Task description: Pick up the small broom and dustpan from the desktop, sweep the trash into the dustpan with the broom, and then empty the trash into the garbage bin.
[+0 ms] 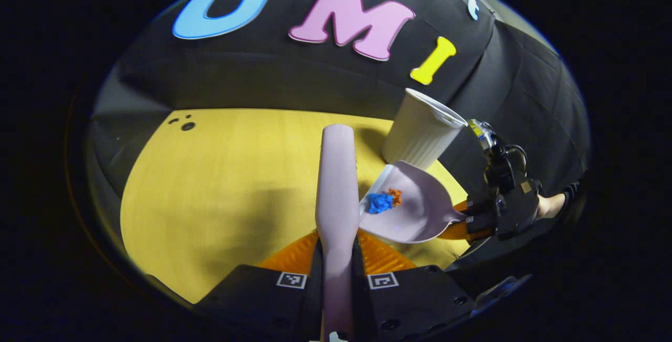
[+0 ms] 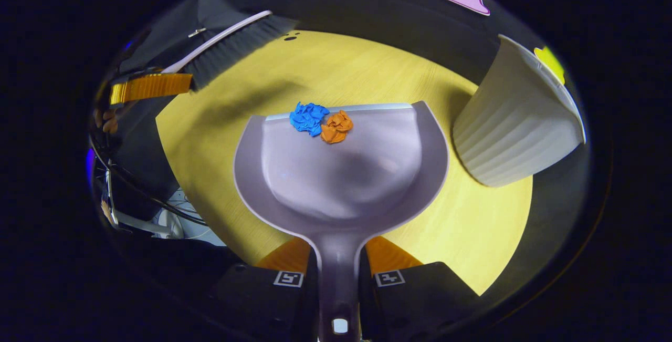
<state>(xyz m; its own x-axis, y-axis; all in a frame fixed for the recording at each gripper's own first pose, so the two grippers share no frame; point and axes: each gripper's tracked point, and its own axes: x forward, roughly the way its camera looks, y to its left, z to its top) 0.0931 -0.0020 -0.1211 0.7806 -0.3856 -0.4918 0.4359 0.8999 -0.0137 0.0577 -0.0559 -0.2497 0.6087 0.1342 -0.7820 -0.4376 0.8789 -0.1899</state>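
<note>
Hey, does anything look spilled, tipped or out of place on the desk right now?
Nothing spilled. The blue wad and orange wad sit at the dustpan's front lip, so they might roll off if it tips forward. The bin stands upright.

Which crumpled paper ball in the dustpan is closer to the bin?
The orange ball. It sits on the side of the dustpan towards the bin, touching the blue ball, which lies farther away.

sharp, evenly lit, fisheye-warped edges
</note>
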